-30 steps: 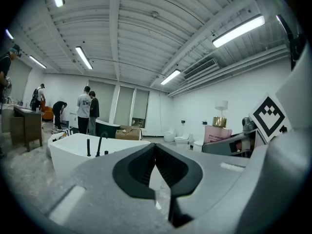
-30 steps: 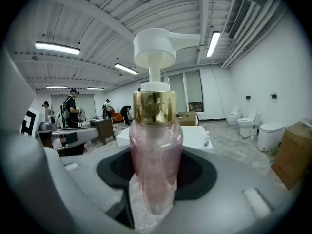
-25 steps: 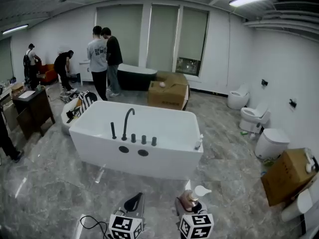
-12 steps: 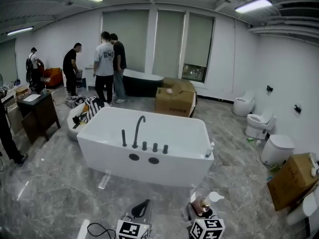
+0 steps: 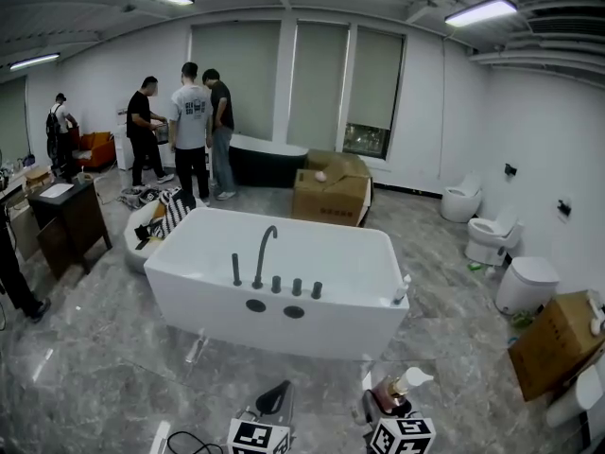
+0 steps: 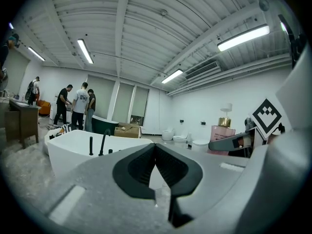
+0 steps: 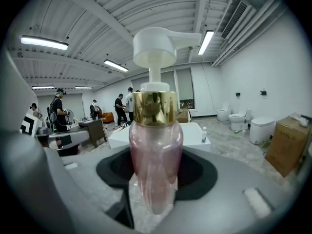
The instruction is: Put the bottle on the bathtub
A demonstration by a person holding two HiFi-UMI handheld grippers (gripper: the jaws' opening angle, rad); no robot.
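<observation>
1. Left gripper (image 6: pixel 157 167): pad tips pressed together, nothing between them. It sits low at the bottom of the head view, marker cube facing the camera.
2. Right gripper (image 5: pixel 386 412): jaws pinch the bottle (image 7: pixel 155 130) by its lower body, one pad on each side.
3. The bottle is upright, with a pink translucent body, a gold collar and a white pump head. It is held in the air over the grey stone floor (image 5: pixel 95 367), just right of the left gripper.
4. It is not on the bathtub (image 5: pixel 284 324). It is on the near side of the tub's front wall, toward the tub's right near corner and clear of it.
5. Bathtub: white, freestanding. A dark arched faucet (image 5: pixel 265 253) and a row of dark knobs stand on its near rim. A small white bottle (image 5: pixel 405 289) stands on the rim at the right near corner.
6. Dark desk (image 5: pixel 61 216): at the left of the head view. The tub is off the desk's right edge, well apart from it.
7. Brown box (image 5: pixel 553 339): at right, near a white toilet (image 5: pixel 525 282). More toilets line the right wall.
8. Cardboard box (image 5: pixel 331 195): behind the tub.
9. Three people (image 5: pixel 189 130): standing beside a dark tub (image 5: pixel 265 159) at the back wall.
</observation>
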